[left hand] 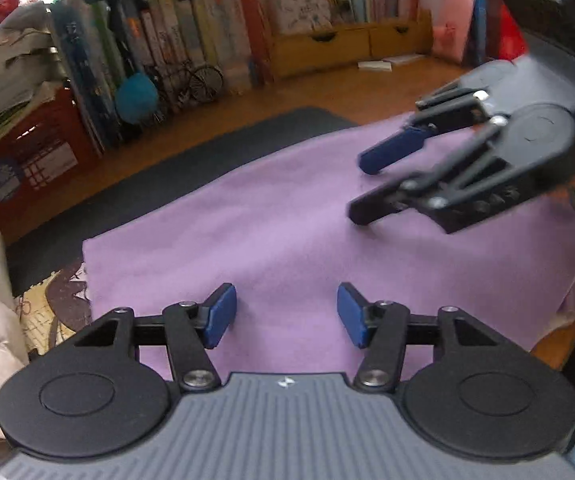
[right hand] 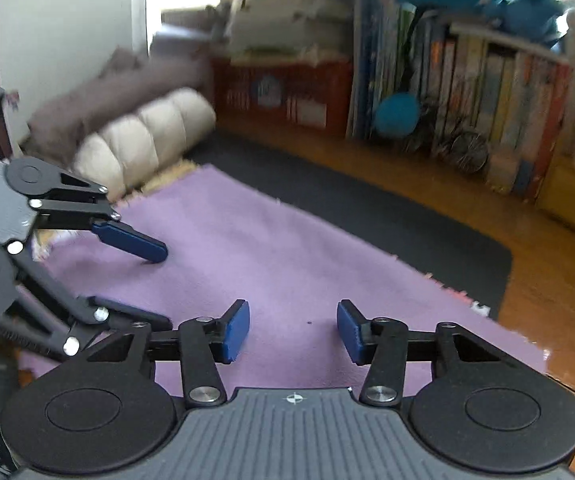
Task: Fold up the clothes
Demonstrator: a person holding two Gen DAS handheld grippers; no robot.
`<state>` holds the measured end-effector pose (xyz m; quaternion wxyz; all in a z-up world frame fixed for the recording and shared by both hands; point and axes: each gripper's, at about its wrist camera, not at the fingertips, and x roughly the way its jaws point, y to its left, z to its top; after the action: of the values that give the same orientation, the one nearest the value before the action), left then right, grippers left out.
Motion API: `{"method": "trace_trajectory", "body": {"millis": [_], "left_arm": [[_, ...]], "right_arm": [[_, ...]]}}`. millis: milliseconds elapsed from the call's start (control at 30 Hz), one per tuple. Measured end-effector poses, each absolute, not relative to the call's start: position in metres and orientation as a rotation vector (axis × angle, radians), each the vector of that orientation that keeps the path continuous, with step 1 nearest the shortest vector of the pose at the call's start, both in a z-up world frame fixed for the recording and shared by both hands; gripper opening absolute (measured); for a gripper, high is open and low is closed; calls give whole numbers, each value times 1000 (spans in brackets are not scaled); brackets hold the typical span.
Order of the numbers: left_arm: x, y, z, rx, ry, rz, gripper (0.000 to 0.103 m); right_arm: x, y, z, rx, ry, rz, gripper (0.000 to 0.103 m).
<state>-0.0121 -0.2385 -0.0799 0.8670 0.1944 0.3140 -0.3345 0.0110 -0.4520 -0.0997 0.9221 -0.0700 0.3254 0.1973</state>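
Lying flat on a dark mat (left hand: 135, 200) on the wooden worktop (left hand: 327, 84), the purple cloth (left hand: 271, 232) is spreading out beneath both tools. The left hand-held gripper (left hand: 286, 316) is hovering over the cloth's near edge with its jaws parted and nothing between the blue pads. The right hand-held gripper (right hand: 293, 326) is hanging above the cloth too, its jaws likewise apart and empty. A cream puffy jacket (right hand: 143, 140) is sitting beside the cloth, and books (left hand: 191, 40) are lining the back.
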Motion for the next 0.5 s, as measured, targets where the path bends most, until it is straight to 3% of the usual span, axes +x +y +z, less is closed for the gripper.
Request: {"method": "trace_trajectory", "body": {"millis": [200, 267, 333, 500], "left_arm": [[-7, -229, -88, 331, 673, -727, 61], [-6, -228, -89, 332, 668, -729, 61], [-4, -229, -90, 328, 664, -731, 61], [-2, -233, -89, 325, 656, -734, 61]], "right_arm": [[18, -458, -112, -52, 694, 413, 46], [17, -459, -111, -37, 694, 407, 39], [16, -460, -109, -22, 695, 399, 16], [14, -464, -102, -6, 679, 376, 5]]}}
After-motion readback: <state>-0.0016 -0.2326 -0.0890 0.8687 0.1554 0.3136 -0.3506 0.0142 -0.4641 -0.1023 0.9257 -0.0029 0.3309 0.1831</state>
